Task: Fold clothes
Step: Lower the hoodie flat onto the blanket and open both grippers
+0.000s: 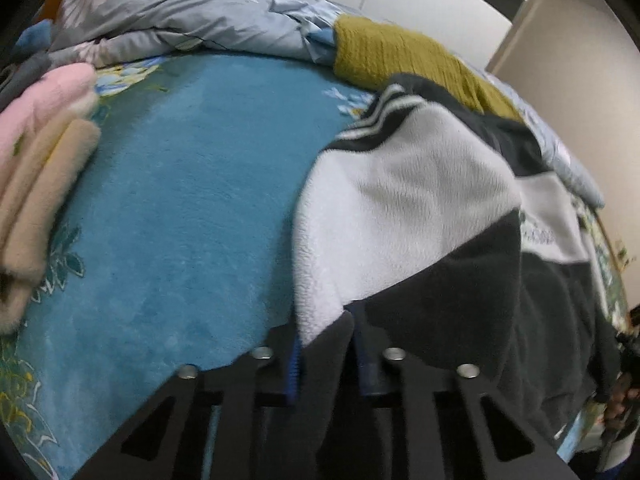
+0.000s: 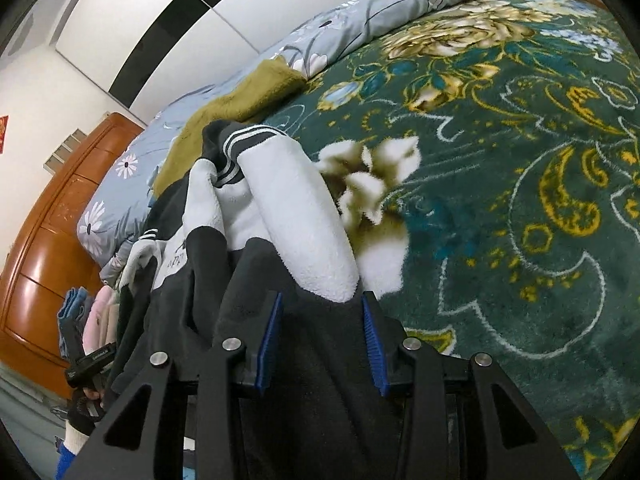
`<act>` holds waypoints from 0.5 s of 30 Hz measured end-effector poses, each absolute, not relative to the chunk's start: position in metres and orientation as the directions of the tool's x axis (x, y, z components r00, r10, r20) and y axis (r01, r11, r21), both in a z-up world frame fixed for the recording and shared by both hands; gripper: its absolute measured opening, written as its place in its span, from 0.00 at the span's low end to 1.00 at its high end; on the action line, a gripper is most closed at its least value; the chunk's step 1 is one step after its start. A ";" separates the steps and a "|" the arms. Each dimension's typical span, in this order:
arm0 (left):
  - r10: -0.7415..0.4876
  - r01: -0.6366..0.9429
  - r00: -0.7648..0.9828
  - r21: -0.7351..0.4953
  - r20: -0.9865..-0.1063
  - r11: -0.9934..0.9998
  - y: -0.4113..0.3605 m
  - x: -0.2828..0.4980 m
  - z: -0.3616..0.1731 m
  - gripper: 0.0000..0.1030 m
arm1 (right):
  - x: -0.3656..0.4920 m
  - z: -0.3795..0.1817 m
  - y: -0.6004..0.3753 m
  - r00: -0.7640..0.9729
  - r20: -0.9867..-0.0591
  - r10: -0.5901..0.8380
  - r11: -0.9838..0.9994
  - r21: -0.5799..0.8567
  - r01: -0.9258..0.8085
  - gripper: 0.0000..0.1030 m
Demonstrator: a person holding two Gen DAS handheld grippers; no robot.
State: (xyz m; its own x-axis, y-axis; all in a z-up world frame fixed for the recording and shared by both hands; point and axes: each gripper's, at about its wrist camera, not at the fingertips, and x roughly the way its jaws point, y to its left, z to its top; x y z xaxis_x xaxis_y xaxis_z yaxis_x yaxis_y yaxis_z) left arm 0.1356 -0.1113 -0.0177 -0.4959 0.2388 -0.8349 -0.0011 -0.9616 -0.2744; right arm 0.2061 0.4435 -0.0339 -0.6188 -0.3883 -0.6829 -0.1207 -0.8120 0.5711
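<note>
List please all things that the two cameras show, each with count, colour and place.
fleece garment: one, black and white, striped cuff, on the bed, nearest the cameras
blanket: one, teal, floral, covering the bed
quilt: one, grey-blue, daisy print, bunched along the far side
olive fabric: one, mustard-olive, between quilt and garment
folded clothes: one stack, pink and beige, on the blanket's edge
headboard: one, brown wood, at the bed's end
left tongs: black, blue pads, shut on the garment
right tongs: black, blue pads, dark fleece between the pads
</note>
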 end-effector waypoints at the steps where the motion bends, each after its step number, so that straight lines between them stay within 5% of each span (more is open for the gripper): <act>1: 0.216 0.016 -0.516 -0.262 -0.829 -0.965 -0.117 0.135 -0.011 0.14 | 0.206 -0.035 0.445 -0.620 -0.680 -0.391 -0.808 0.576 -0.122 0.39; 11: -0.083 0.216 -0.653 -0.081 -0.753 -0.973 -0.175 0.108 0.051 0.13 | 0.203 -0.041 0.447 -0.614 -0.667 -0.423 -0.796 0.597 -0.100 0.38; 14: -0.095 0.240 -0.650 -0.085 -0.754 -0.967 -0.183 0.109 0.049 0.14 | 0.203 -0.038 0.445 -0.618 -0.670 -0.411 -0.805 0.585 -0.099 0.08; 15: -0.086 0.241 -0.651 -0.098 -0.754 -0.966 -0.186 0.112 0.048 0.16 | 0.203 -0.037 0.445 -0.624 -0.664 -0.412 -0.803 0.588 -0.096 0.08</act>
